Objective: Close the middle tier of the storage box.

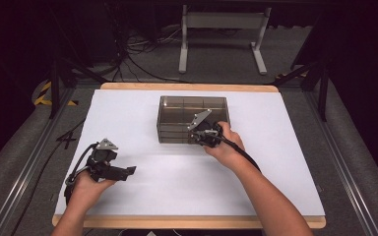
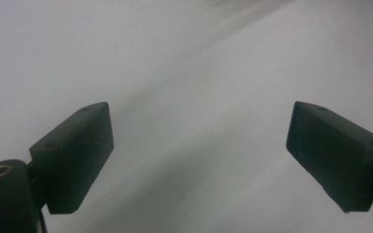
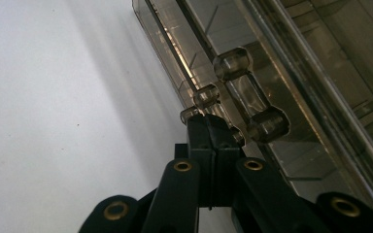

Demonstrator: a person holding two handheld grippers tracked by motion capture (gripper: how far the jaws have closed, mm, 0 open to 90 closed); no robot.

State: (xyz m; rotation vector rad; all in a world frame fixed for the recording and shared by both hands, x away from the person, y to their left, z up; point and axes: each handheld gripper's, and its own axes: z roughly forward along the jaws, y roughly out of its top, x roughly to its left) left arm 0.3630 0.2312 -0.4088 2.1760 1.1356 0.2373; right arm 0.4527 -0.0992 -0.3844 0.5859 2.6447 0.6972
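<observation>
On the white bench [image 1: 142, 123] the smoky clear plastic compartment box [image 1: 193, 118] lies lengthwise; its latch [image 3: 243, 92] sits just beyond the right gripper [image 3: 213, 127] fingers, pressed together, empty. The left gripper [image 2: 199, 145] fingers gape, well apart.

One smoky clear plastic box [image 1: 193, 119] — two grippers, left [image 1: 128, 171] and right [image 3: 212, 127] — one white table [image 1: 177, 182].

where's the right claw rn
In the high view the right claw sits right of centre on the white table, jaws shut against the near wall of the smoky clear compartment box, by its latch.
</observation>
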